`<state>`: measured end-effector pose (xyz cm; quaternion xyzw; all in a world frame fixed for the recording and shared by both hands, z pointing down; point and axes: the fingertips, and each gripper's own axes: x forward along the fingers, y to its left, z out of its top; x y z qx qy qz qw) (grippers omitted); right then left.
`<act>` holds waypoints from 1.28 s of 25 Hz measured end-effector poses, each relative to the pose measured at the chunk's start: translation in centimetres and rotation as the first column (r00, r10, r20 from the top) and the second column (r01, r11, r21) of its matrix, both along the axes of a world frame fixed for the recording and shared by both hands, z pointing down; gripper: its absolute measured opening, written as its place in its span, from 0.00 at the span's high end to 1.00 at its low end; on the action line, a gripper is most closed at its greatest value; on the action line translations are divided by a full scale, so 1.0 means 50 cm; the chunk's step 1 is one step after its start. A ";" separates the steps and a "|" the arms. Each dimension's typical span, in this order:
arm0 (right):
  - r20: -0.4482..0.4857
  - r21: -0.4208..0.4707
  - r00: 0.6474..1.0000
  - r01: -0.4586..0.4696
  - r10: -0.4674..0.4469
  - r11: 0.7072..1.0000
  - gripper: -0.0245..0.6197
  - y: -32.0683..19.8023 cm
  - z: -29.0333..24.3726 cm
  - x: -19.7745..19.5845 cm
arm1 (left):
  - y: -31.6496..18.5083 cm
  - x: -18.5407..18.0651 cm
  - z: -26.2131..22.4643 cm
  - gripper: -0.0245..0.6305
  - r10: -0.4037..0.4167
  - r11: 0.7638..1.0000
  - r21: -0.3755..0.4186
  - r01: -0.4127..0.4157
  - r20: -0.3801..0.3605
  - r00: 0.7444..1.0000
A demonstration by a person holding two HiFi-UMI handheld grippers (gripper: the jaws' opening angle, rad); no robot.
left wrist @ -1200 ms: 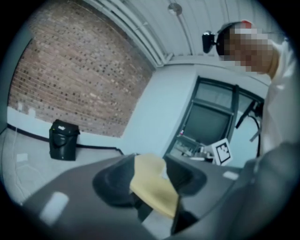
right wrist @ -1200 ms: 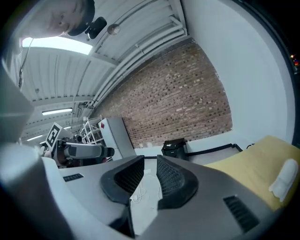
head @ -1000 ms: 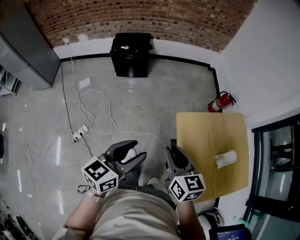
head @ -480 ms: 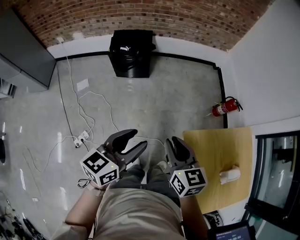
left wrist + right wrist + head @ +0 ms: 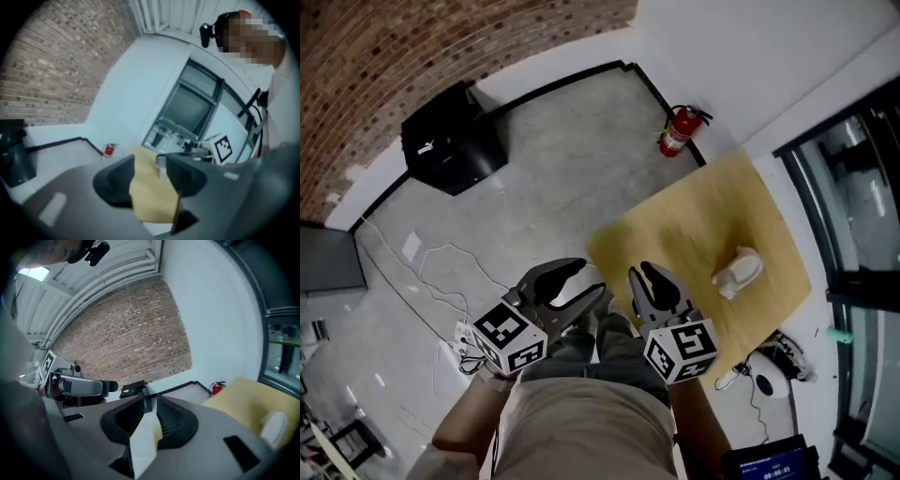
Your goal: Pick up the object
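A small white object (image 5: pixel 737 272) lies on a square wooden table (image 5: pixel 694 220), right of both grippers. It also shows at the right edge of the right gripper view as a white object (image 5: pixel 273 426) on the table (image 5: pixel 243 394). My left gripper (image 5: pixel 589 279) hangs above the floor by the table's near corner, jaws apart and empty. In its own view the left gripper (image 5: pixel 146 161) frames the table (image 5: pixel 152 197). My right gripper (image 5: pixel 642 274) is over the table's near edge. A narrow gap with nothing in it shows between the right gripper's (image 5: pixel 149 401) jaws.
A red fire extinguisher (image 5: pixel 680 129) stands against the white wall beyond the table. A black box (image 5: pixel 450 141) sits at the brick wall. White cables and a power strip (image 5: pixel 459 337) lie on the concrete floor to the left. Dark window frames (image 5: pixel 853 187) line the right.
The view has swung round: the table and white object now lie closer, ahead and right of the grippers. Both grippers keep the same pose and jaw gaps.
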<state>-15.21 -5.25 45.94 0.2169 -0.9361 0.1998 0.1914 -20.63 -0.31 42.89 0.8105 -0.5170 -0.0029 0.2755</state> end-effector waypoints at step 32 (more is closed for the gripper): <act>-0.054 -0.492 0.828 -0.509 0.559 0.706 0.82 -0.405 0.463 0.756 | -0.543 0.795 0.515 0.65 0.633 0.700 -0.354 -0.620 -0.093 0.769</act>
